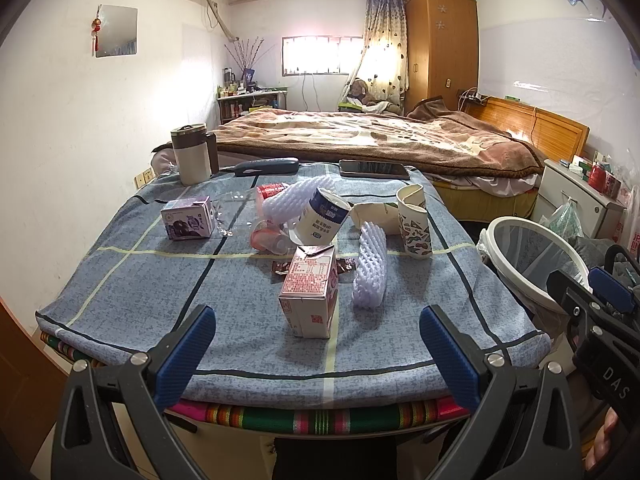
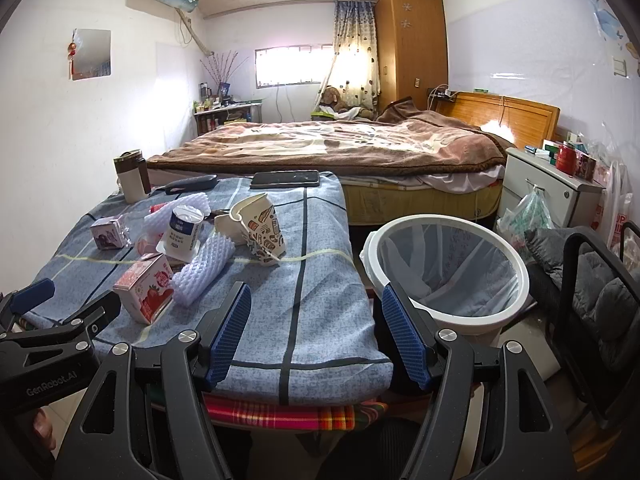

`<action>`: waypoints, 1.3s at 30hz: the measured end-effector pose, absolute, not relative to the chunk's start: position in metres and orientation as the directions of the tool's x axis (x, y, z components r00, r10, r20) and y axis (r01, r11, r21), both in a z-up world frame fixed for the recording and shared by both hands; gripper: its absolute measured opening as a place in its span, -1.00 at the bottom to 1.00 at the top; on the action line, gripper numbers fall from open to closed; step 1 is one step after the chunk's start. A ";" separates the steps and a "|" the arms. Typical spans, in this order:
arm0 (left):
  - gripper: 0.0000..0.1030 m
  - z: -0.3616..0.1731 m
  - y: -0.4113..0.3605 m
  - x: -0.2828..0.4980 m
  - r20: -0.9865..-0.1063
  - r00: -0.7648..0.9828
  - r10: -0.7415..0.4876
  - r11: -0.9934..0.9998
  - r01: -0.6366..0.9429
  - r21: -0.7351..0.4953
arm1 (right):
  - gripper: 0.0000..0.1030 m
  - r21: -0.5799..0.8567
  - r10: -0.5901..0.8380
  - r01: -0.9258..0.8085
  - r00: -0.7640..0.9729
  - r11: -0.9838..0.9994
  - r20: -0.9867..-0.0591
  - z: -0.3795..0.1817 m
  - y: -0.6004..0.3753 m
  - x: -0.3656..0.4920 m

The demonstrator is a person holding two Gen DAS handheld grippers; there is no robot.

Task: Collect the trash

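Trash lies on the blue checked table (image 1: 132,292). A pink milk carton (image 1: 310,296) stands nearest, just ahead of my open left gripper (image 1: 318,356), whose fingers hold nothing. Beside the carton lies a white foam net (image 1: 370,268). Behind them are a crushed patterned paper cup (image 1: 416,224), a tipped blue-and-white yogurt cup (image 1: 320,220), a second foam net (image 1: 296,196) and a purple box (image 1: 188,220). My right gripper (image 2: 318,334) hangs open and empty over the table's right front corner, next to the white-rimmed trash bin (image 2: 440,220). The carton (image 2: 146,284) sits to its left.
A thermos (image 1: 192,156), a dark handheld device (image 1: 268,166) and a phone (image 1: 374,169) lie along the table's far edge. Behind stands a bed (image 1: 380,136), with a nightstand (image 2: 548,188) to the right. A dark chair (image 2: 592,276) is right of the bin.
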State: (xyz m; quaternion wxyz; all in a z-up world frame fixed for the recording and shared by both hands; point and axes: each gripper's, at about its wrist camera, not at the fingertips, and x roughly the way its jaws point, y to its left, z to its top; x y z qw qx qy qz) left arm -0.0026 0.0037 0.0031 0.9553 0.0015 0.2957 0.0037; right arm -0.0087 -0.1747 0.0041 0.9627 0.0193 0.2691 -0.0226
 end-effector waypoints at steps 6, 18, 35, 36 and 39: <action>1.00 0.003 0.005 -0.003 -0.567 0.824 0.008 1.000 -0.007 0.004 | 0.35 0.021 -0.032 0.050 0.854 0.999 -0.520 0.004 -0.173 -0.010; 1.00 -0.011 0.031 0.011 -0.598 0.801 -0.017 1.000 0.002 -0.025 | 0.35 0.040 0.018 0.004 0.849 0.999 -0.529 -0.004 -0.167 0.006; 0.83 -0.042 0.053 0.066 -0.666 0.721 -0.190 0.980 0.103 -0.168 | 0.35 0.064 0.122 -0.104 0.799 0.993 -0.589 -0.021 -0.137 0.062; 0.82 -0.043 0.053 0.069 -0.666 0.720 -0.197 0.979 0.106 -0.175 | 0.35 0.063 0.121 -0.104 0.798 0.993 -0.590 -0.021 -0.137 0.063; 0.66 -0.044 0.055 0.076 -0.667 0.713 -0.216 0.974 0.111 -0.197 | 0.35 0.054 0.110 -0.097 0.794 0.994 -0.598 -0.022 -0.135 0.068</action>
